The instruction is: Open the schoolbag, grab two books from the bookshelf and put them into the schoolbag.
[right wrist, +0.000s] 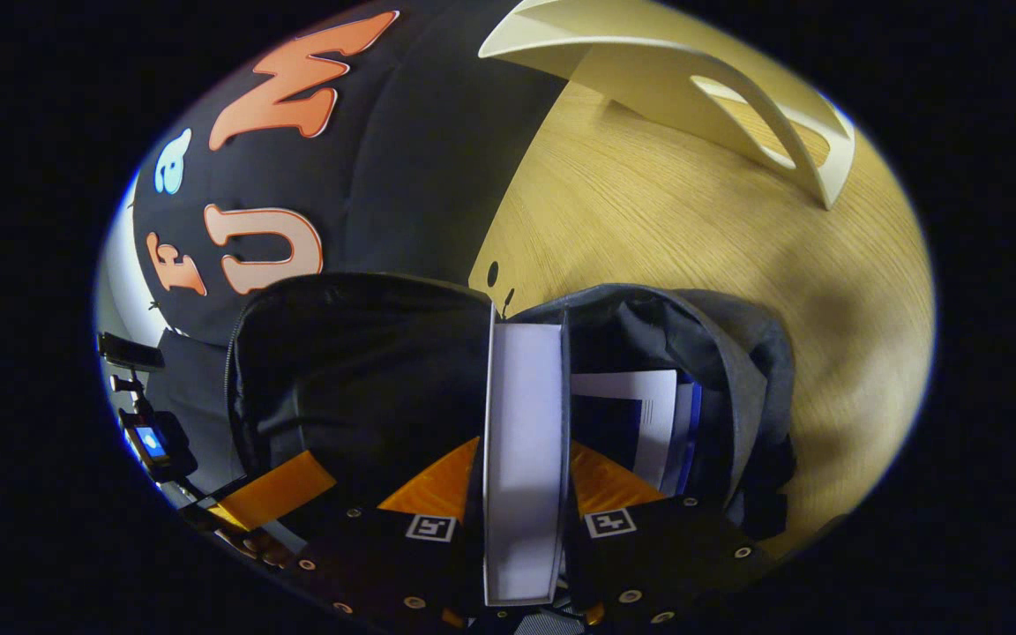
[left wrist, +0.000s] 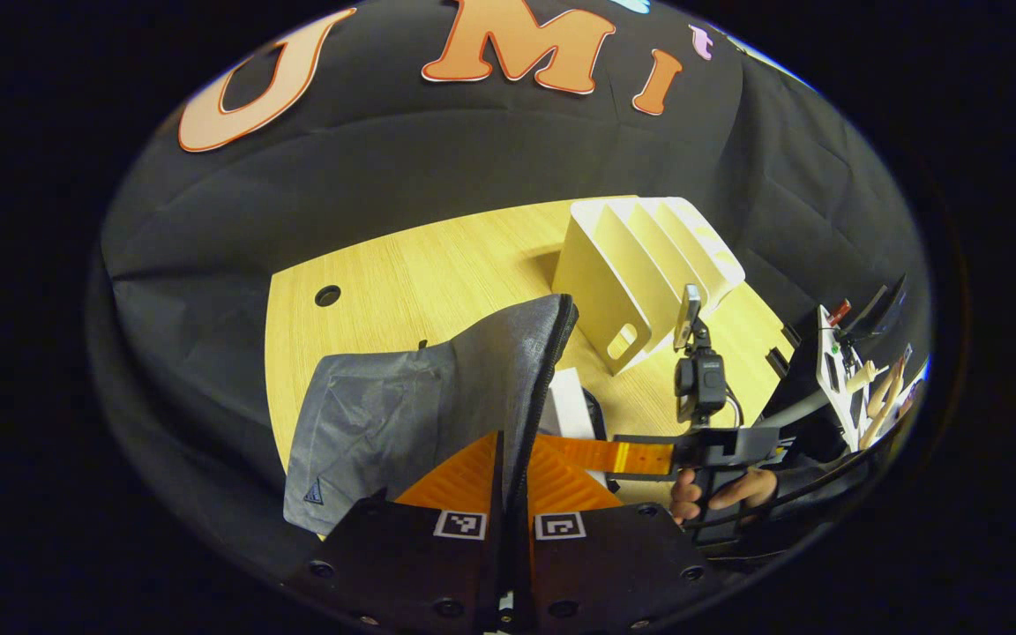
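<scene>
Left gripper view looks along the left gripper (left wrist: 508, 494), whose jaws are closed on the zipper edge of the grey fabric schoolbag (left wrist: 402, 423), pinching the flap so that it stands up from the pale wooden surface (left wrist: 437, 265). Behind the flap a white book (left wrist: 571, 401) shows partly, its lower part hidden by the bag. Farther back on the surface stands the cream plastic bookshelf with slanted dividers (left wrist: 640, 265), well apart from the bag's flap. To the right, the right gripper (left wrist: 640, 457) reaches in level toward the bag's mouth, a hand (left wrist: 724, 492) wrapped around its grip and a small black camera (left wrist: 699, 379) mounted on top.

Right gripper view shows that gripper (right wrist: 521, 520) with its jaws pressed on both sides of a white-spined book (right wrist: 524, 441), held spine up over the open mouth of the schoolbag (right wrist: 737, 379). The book sits between the bag's dark inner lining on one side and the grey outer wall on the other. Inside the bag, just beside the held book, lies a second book with a white and dark blue cover (right wrist: 640, 423), already in the compartment. The bookshelf (right wrist: 693, 79) stands beyond on the wooden surface (right wrist: 676, 229), apart from the bag. At the far left edge the other gripper (right wrist: 274, 494) is partly seen near the bag's rim
</scene>
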### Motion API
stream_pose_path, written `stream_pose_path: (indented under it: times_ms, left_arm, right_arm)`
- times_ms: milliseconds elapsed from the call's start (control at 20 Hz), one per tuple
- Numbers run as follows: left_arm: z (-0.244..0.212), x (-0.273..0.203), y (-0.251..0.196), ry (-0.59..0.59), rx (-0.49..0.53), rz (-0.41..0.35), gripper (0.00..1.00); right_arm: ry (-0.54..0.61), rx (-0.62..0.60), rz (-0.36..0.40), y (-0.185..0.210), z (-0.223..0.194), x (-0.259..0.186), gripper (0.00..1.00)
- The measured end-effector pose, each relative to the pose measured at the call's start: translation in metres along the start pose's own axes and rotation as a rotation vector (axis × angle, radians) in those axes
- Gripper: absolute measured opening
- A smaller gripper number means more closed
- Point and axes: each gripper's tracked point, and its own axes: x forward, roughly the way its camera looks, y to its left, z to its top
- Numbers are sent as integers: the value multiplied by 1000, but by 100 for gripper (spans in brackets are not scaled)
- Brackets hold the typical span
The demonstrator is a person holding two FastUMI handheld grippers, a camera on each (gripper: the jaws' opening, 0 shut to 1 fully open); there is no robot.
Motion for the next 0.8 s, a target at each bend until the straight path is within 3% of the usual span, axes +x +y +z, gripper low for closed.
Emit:
stream_pose_path:
  times_ms: [100,150,200,250,300,450,500,700,800]
  left_arm:
    - [-3,3,-3,0,-2,-2,6]
    - [-5,3,-2,0,-7,2,6]
    - [-6,3,-1,-6,-8,4,6]
    - [-8,3,2,-12,-6,9,6]
    - [-10,3,2,-19,0,9,6]
    - [-22,8,-1,-36,30,6,6]
    - [-29,13,-11,-45,46,-18,8]
    - [-50,30,-41,-33,26,-82,31]
    - [-52,36,-54,-35,21,-71,58]
  right_arm:
    - [4,-6,-17,-1,-3,12,41]
    - [32,-14,-74,-10,-12,18,44]
    - [48,-29,-147,-20,-17,16,55]
    - [63,-48,-201,-30,-20,10,51]
    - [73,-66,-231,-33,-20,2,70]
    - [65,-181,-333,-44,-10,-30,74]
    - [42,-236,-382,-47,0,-51,83]
    - [-52,-359,-512,-64,38,-104,96]
    - [-96,-392,-523,-62,60,-124,97]
